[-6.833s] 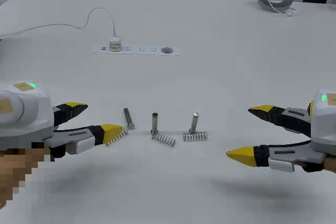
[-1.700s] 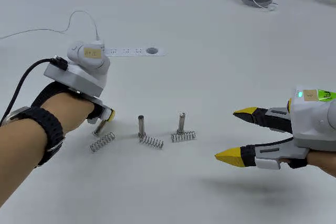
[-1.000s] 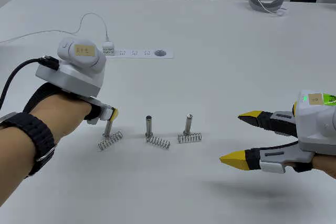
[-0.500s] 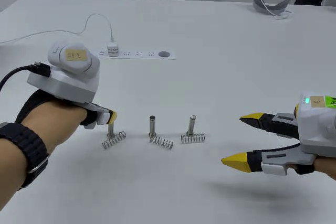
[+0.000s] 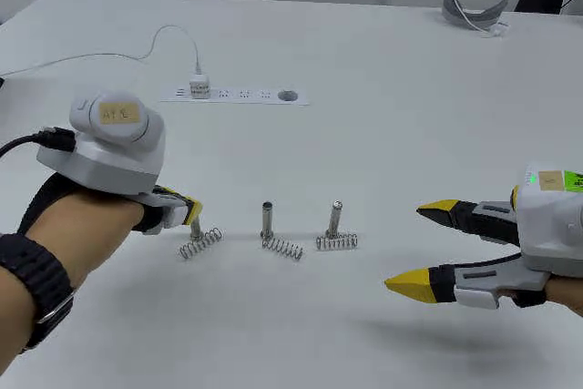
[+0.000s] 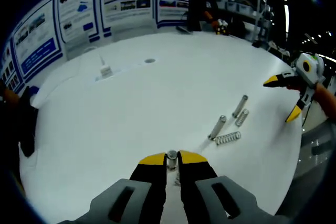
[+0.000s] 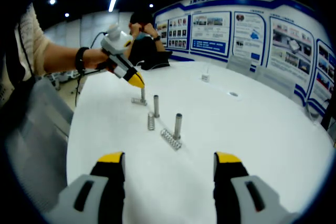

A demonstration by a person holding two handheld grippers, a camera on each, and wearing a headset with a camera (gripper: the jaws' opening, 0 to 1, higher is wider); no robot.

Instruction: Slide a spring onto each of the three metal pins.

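Three metal pins stand in a row on the white table, each with a spring lying at its foot. My left gripper (image 5: 189, 215) (image 6: 171, 158) is shut on the top of the left pin (image 5: 196, 228) (image 6: 171, 156), which stands upright just behind the left spring (image 5: 200, 243). The middle pin (image 5: 267, 219) and the right pin (image 5: 335, 218) stand free, with the middle spring (image 5: 283, 248) and the right spring (image 5: 337, 241) beside them. My right gripper (image 5: 421, 247) (image 7: 169, 158) hovers open and empty to the right of the row, well apart from it.
A white power strip (image 5: 237, 95) with a plugged-in cable lies further back on the table. A grey curved band (image 5: 474, 8) rests at the far right corner. In the right gripper view a seated person (image 7: 142, 40) is beyond the table's far end.
My left gripper has swung in from the left and shut on the left pin, which leaned before and now stands upright. The right gripper stays open, nearly where it was.
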